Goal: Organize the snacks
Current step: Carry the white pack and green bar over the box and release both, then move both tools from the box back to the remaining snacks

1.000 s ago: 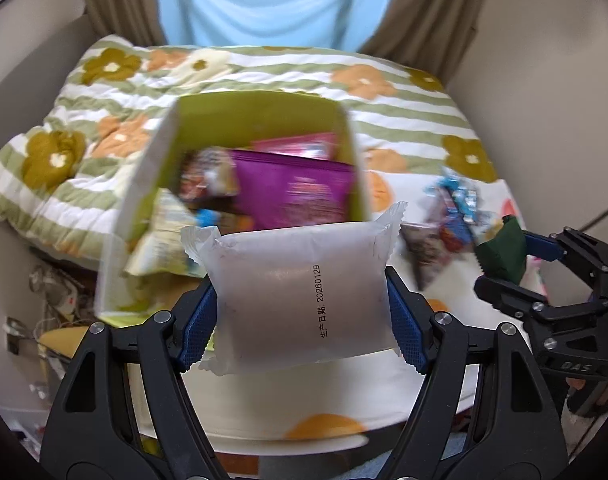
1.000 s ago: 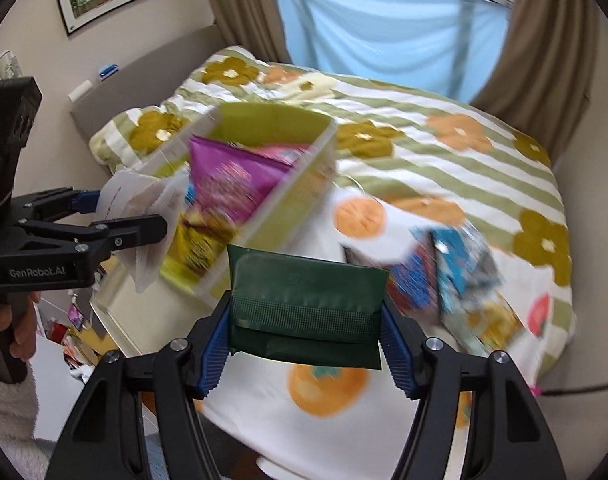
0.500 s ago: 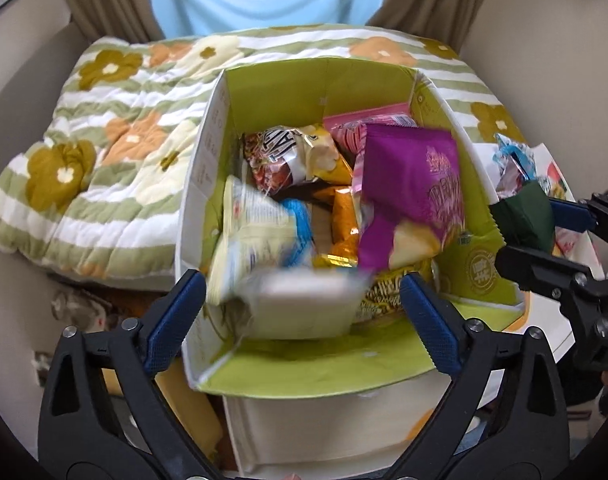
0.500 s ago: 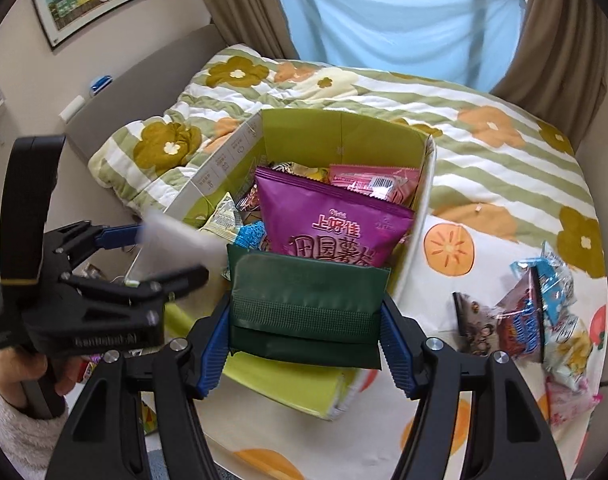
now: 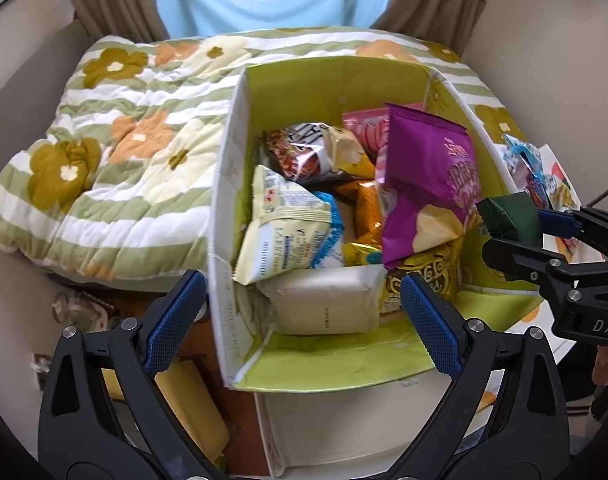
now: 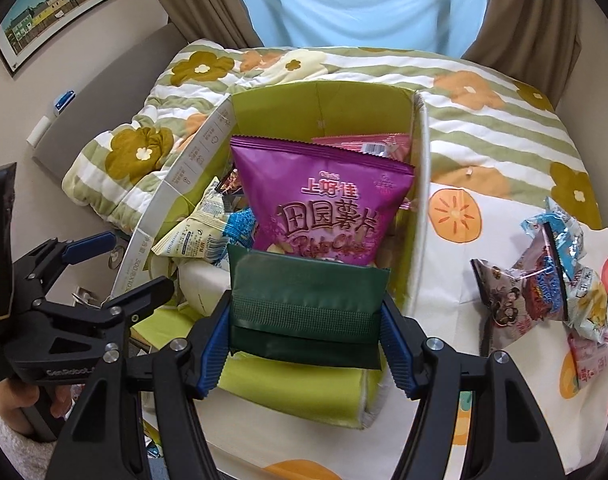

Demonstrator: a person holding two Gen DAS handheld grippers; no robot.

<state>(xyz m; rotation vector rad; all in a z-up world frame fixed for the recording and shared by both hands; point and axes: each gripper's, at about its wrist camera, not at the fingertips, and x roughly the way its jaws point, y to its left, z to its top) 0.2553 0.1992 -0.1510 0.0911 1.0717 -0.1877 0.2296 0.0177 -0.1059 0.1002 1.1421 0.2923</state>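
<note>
A lime-green box [image 5: 328, 80] [image 6: 324, 104] holds several snack bags, with a purple chip bag [image 5: 428, 176] [image 6: 324, 208] upright among them. A white packet [image 5: 324, 304] lies at the box's near end. My left gripper [image 5: 299, 316] is open and empty just above that packet. My right gripper [image 6: 304, 320] is shut on a dark green packet [image 6: 308, 304] [image 5: 512, 216], held over the box's near right edge. Several loose snack bags [image 6: 552, 280] lie on the cloth to the right of the box.
The box stands on a table with an orange-print cloth [image 6: 456, 216], beside a bed with a floral quilt [image 5: 103, 152]. Curtains and a window are behind. Clutter and a yellow item [image 5: 191, 408] sit on the floor at the left.
My left gripper opened and let the white packet drop into the near end of the box. Both grippers moved over the box. The right still holds the green packet.
</note>
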